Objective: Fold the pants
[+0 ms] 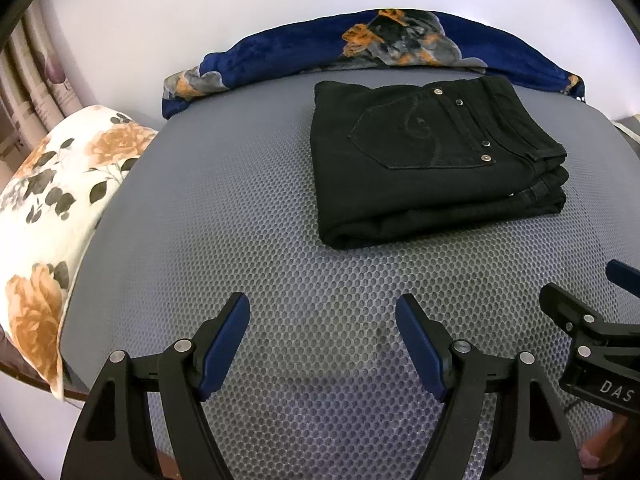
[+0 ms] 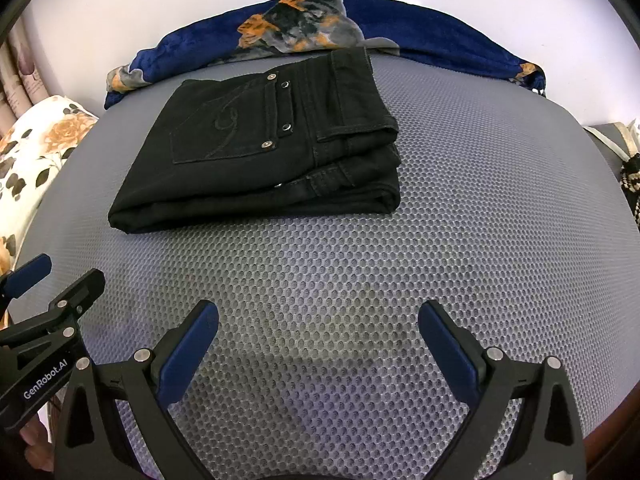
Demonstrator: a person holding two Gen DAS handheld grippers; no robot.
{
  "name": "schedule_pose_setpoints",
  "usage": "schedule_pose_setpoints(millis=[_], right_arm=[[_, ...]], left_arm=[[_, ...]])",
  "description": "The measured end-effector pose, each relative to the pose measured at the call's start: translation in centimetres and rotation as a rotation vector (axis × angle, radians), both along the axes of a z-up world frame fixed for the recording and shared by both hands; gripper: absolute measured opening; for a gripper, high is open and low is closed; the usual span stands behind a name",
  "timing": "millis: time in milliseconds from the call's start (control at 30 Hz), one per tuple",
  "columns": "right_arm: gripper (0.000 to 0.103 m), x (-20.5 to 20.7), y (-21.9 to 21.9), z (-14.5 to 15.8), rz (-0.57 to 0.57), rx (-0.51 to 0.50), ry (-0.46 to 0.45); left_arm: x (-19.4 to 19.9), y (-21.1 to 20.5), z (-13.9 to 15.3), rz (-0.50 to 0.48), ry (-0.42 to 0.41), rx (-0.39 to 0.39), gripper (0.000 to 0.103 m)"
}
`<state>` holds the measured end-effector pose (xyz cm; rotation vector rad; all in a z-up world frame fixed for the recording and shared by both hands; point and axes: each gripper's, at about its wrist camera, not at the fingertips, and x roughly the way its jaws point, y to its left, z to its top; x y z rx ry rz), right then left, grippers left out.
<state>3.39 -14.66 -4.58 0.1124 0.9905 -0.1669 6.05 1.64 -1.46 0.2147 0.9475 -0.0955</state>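
Observation:
Black pants [image 1: 424, 160] lie folded into a thick rectangular stack on a grey mesh mat [image 1: 240, 220], back pocket with metal studs facing up. In the right wrist view the same pants [image 2: 272, 148] sit at the far left-centre of the mat [image 2: 440, 240]. My left gripper [image 1: 322, 308] hovers open over bare mat, well short of the stack, nothing between its blue pads. My right gripper [image 2: 318, 316] is open too, over bare mat near the front edge. Each gripper shows at the other view's edge: the right gripper [image 1: 592, 296] and the left gripper [image 2: 56, 272].
A blue blanket [image 1: 360, 44] with orange and grey patches lies bunched along the mat's far edge. A white pillow [image 1: 52, 200] with orange roses rests to the left. Curtains hang at far left; a white wall is behind. A braided strap [image 2: 630, 176] sits at the right edge.

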Motion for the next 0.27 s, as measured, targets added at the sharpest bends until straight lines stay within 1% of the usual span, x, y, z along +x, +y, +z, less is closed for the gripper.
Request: schedule_pose_setpoints(millis=[267], right_arm=[[0.099, -0.05, -0.09, 0.14, -0.004, -0.003, -0.003]], left_arm=[[0.11, 0.12, 0.02, 0.002, 0.013, -0.019, 0.076]])
